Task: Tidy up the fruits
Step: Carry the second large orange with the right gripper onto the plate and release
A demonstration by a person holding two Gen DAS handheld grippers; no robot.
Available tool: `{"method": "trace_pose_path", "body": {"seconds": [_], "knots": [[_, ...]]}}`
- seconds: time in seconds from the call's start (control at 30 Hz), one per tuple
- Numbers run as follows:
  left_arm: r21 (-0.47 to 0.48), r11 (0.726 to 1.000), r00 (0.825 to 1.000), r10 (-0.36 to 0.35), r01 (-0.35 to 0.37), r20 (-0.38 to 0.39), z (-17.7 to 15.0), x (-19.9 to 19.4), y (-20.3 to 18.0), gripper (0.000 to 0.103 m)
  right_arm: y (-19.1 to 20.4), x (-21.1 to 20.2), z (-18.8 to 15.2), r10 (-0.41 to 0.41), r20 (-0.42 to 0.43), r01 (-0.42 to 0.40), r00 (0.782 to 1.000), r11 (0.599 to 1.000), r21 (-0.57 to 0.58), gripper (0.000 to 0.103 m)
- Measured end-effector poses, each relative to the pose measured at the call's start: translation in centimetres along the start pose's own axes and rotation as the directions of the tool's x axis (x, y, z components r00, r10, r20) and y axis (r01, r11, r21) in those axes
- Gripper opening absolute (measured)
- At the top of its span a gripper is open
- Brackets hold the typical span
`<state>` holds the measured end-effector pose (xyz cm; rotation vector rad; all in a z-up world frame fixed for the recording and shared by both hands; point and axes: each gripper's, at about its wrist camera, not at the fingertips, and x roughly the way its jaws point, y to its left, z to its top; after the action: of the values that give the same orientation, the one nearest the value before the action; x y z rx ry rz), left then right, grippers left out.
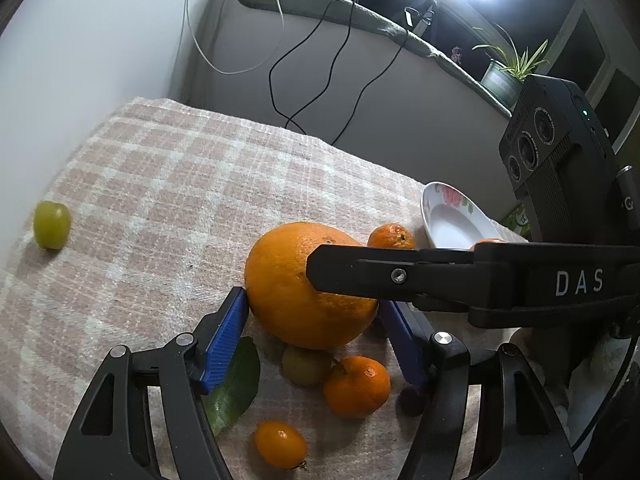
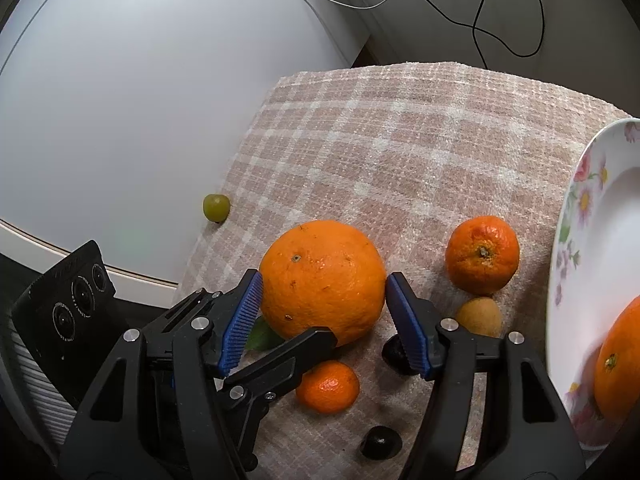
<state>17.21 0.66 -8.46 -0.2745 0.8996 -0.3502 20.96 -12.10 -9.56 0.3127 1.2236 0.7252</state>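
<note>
A large orange (image 1: 308, 284) (image 2: 322, 282) lies on the checked cloth. Both grippers straddle it. My left gripper (image 1: 314, 304) is open, its blue pads at the orange's sides. My right gripper (image 2: 324, 300) is open, pads close beside the orange; whether they touch it I cannot tell. Around it lie mandarins (image 1: 356, 386) (image 2: 482, 254) (image 2: 328, 386), a kumquat (image 1: 280, 444), a yellowish small fruit (image 1: 306, 364) (image 2: 479, 316), two dark fruits (image 2: 380, 442) and a green leaf (image 1: 234, 388). A green grape (image 1: 52, 224) (image 2: 216, 207) lies apart at the cloth's left edge.
A floral white plate (image 1: 452, 220) (image 2: 580, 216) stands at the right and holds an orange (image 2: 618, 360). The checked cloth (image 1: 180, 184) (image 2: 420, 140) ends at the wall side. Cables hang on the wall behind; a potted plant (image 1: 508, 72) stands on a ledge.
</note>
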Motion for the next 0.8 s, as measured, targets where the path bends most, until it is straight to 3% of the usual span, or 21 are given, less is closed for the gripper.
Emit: {"method": "trace_pose_path", "body": {"seconds": [0.43,0.8], "knots": [[0.045,0.999,0.998,-0.011,0.008,0.065,1.6,-1.9,-2.7,0.066,0.9,-4.0,0.5,0.006,0.069,-0.003,0.998,0.999,-0.045,0.067],[0.098,0.993,0.995,-0.066,0.058,0.078,3.3,0.5,-7.0,0.066,-2.9,-9.1,1.6,-0.018,0.138,0.018,0.99,1.0,-0.001,0.067]]}}
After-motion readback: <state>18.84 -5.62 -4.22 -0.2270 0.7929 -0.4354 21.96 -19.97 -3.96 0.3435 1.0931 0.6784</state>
